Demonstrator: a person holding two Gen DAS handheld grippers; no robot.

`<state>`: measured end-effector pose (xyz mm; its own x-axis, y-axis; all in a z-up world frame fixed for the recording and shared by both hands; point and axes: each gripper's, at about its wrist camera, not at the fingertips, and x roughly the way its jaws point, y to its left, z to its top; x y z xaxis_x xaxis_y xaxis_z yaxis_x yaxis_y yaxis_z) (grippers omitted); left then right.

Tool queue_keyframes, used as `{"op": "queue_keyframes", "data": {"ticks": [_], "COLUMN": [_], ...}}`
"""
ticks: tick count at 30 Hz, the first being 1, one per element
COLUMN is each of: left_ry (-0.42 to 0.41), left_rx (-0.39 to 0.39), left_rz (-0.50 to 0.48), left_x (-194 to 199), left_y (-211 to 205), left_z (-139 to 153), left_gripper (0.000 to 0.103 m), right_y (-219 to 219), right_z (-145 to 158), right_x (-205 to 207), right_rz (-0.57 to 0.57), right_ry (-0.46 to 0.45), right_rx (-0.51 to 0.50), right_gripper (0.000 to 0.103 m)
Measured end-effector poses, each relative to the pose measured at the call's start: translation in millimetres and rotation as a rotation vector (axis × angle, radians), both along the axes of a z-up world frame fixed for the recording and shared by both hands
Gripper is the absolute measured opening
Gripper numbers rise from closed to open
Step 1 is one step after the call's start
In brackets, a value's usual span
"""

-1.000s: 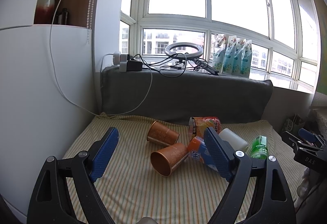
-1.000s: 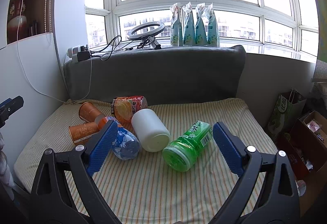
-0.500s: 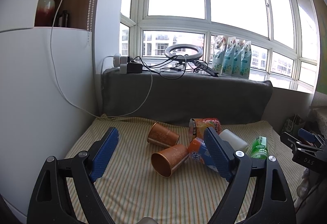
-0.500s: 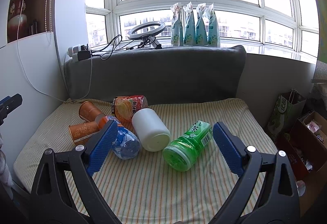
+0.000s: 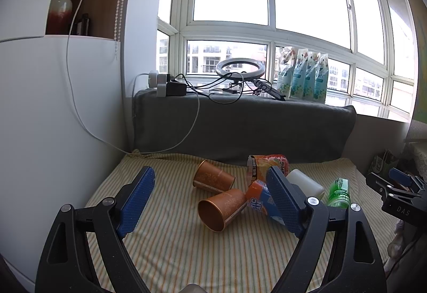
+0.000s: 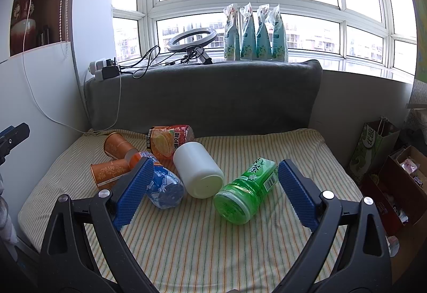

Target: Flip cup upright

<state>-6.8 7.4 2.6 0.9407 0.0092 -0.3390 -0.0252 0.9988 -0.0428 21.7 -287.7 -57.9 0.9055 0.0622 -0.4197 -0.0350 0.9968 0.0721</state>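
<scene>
Two copper-coloured cups lie on their sides on the striped mat point(image 5: 170, 239). The near cup point(image 5: 221, 208) has its mouth towards me; the far cup point(image 5: 213, 180) lies behind it. Both also show in the right wrist view, near cup point(image 6: 109, 172) and far cup point(image 6: 117, 144). My left gripper point(image 5: 210, 199) is open and empty, held above the mat with the near cup between its blue pads. My right gripper point(image 6: 216, 191) is open and empty, over the bottles to the right of the cups.
An orange can point(image 6: 170, 139), a blue bottle with orange cap point(image 6: 160, 183), a white jar point(image 6: 198, 168) and a green bottle point(image 6: 245, 191) lie beside the cups. A grey cushion point(image 6: 202, 95) backs the mat. A white cabinet point(image 5: 53, 119) stands left; bags and boxes point(image 6: 395, 170) right.
The left wrist view has shifted slightly, with the cups sitting a little higher in frame. The right gripper and the objects have not visibly moved.
</scene>
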Motion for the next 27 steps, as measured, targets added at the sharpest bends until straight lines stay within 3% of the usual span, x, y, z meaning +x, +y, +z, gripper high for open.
{"op": "queue_keyframes", "data": {"ticks": [27], "left_ry": [0.016], "left_rx": [-0.005], "left_rz": [-0.001], "left_x": [6], "left_y": [5], "left_z": [-4], "left_gripper": [0.086], "right_y": [11], "right_z": [-5], "right_x": [8], "right_rz": [0.015], "right_ry": [0.013], "right_rx": [-0.017], "right_gripper": [0.096]}}
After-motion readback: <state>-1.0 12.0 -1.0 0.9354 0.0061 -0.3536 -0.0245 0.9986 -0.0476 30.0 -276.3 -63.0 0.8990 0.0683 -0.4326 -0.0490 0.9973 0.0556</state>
